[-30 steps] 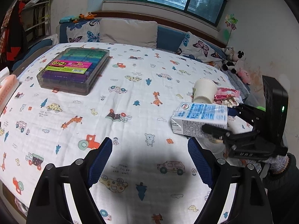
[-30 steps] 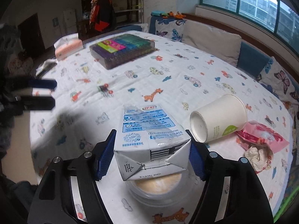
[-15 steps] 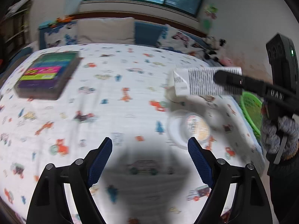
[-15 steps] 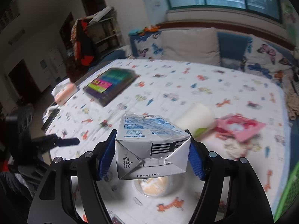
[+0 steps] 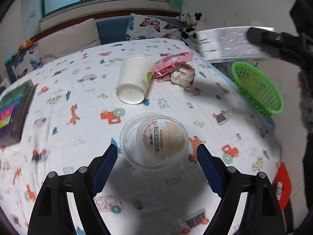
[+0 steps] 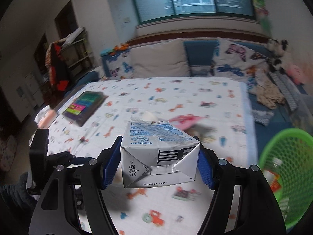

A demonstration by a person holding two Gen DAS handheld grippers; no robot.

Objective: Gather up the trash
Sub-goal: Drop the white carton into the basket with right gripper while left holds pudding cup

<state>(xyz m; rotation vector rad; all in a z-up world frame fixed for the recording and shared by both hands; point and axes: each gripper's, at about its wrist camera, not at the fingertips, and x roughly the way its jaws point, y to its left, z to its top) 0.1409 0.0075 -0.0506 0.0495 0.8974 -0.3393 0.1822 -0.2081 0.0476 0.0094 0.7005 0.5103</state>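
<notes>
My right gripper [image 6: 156,164] is shut on a white and blue milk carton [image 6: 156,156], held in the air above the table; the carton also shows in the left wrist view [image 5: 230,43], over a green mesh basket [image 5: 256,90]. The basket sits at the lower right of the right wrist view [image 6: 287,176] with some trash inside. My left gripper [image 5: 156,160] is open and empty, just in front of a clear plastic cup with a printed lid [image 5: 156,139]. A fallen paper cup [image 5: 135,80], a pink wrapper [image 5: 172,62] and a crumpled tissue [image 5: 183,74] lie farther back.
A cartoon-print cloth covers the table [image 5: 78,117]. A box of coloured items [image 5: 13,113] lies at the left; it also shows in the right wrist view [image 6: 84,105]. Cushions [image 5: 68,39] and soft toys [image 5: 189,23] line the far side.
My right gripper has lifted the carton off the table and carried it right, over the green basket. My left gripper has moved right and forward up to the clear lidded cup.
</notes>
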